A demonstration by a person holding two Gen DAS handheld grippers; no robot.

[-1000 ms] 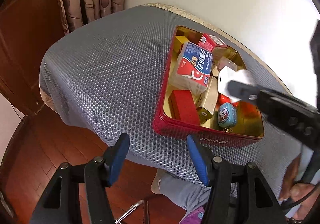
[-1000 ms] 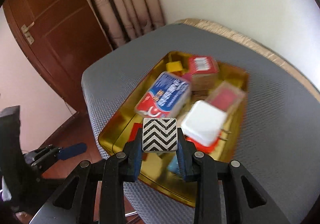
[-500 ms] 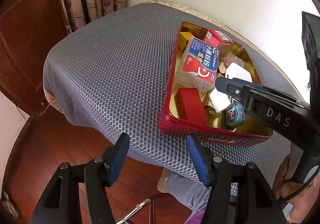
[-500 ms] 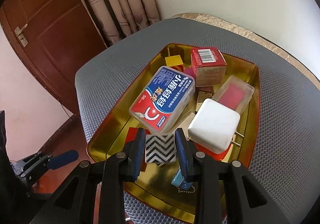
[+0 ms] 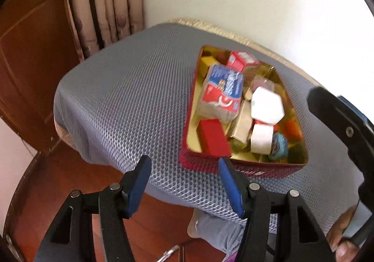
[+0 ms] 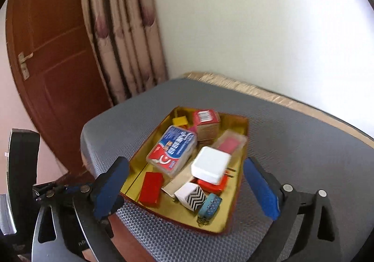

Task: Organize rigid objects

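Right gripper stands spread wide above the near end of the red tin; its jaws have just been opening and nothing sits between the blue pads now. Left gripper hangs half open and empty over the near edge of the grey mesh cushion, short of the tin's near left corner.

Nearest in the tin, by its near wall, lie the chevron-patterned block and a small blue keychain case, touching or nearly so. The block looks stiff and light, with flat faces that suit a pinch across two opposite sides; it rests tilted on one corner, so it may rock if nudged. To its left a red block lies flat on the gold floor, likely just as rigid and easy to take by its long sides.

Mid-tin, the white charger sits on top of an orange-red piece, its prongs pointing right. Its smooth rounded shell could slip, so a grip across the flat faces, away from the prongs, seems safest. Beside it the clear floss box leans on other items; thin plastic probably flexes under hard squeezing.

Toward the far wall stand a red carton, probably crushable card, and a yellow cube in the far left corner.
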